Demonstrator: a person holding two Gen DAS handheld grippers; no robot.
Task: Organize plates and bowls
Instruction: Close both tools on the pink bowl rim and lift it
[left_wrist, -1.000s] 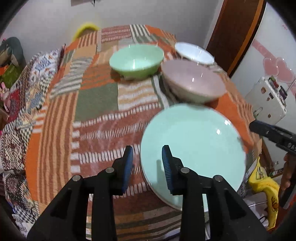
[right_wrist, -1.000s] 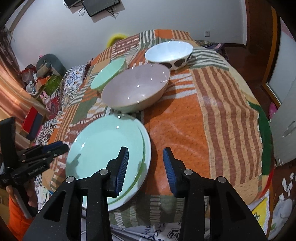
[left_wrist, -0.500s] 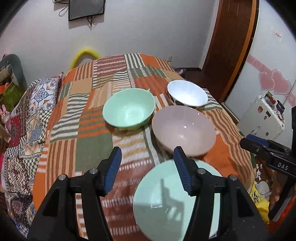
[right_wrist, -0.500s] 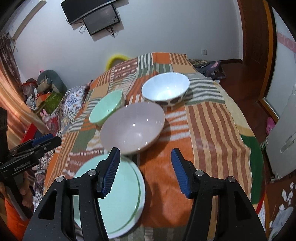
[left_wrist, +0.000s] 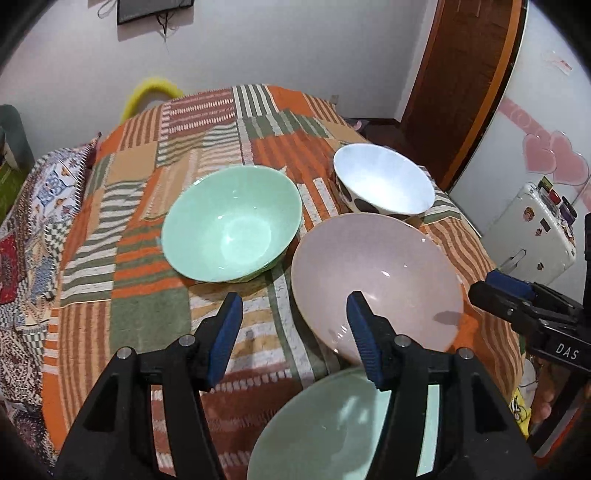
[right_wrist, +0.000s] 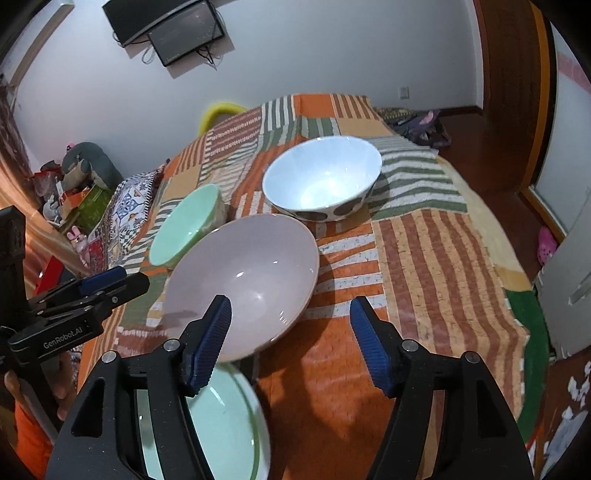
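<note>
- Plates first: the mint-green plate (left_wrist: 332, 424) lies flat at the near edge of the surface (left_wrist: 147, 314), at 6 o'clock in both wrist views. In the right wrist view it looks to sit on a second plate, so that stack seems done.
- Bowls are what is left. Three stand apart and un-nested: the pink bowl (left_wrist: 373, 280) just beyond the plates, the mint-green bowl (left_wrist: 231, 225) at its 10 o'clock, and the white spotted bowl (left_wrist: 384, 188) at its 1 o'clock.
- Your left hand-held gripper (left_wrist: 295, 332) is parted and empty; its right finger hangs over the pink bowl's near rim, touching nothing.
- Your right hand-held gripper (right_wrist: 291, 332) has its jaws opening with nothing between them; the left finger overlaps the pink bowl's near side.
- Judging by size, the pink bowl is the widest, so the other two would likely nest in it.
- Around you: a patchwork cloth covers the surface, a wall screen (right_wrist: 173, 33) hangs at 11 o'clock, a wooden door (left_wrist: 461, 92) stands at 2 o'clock.
- Nothing lies between the bowls; only your two hand-held grippers crowd each other near the pink bowl.
</note>
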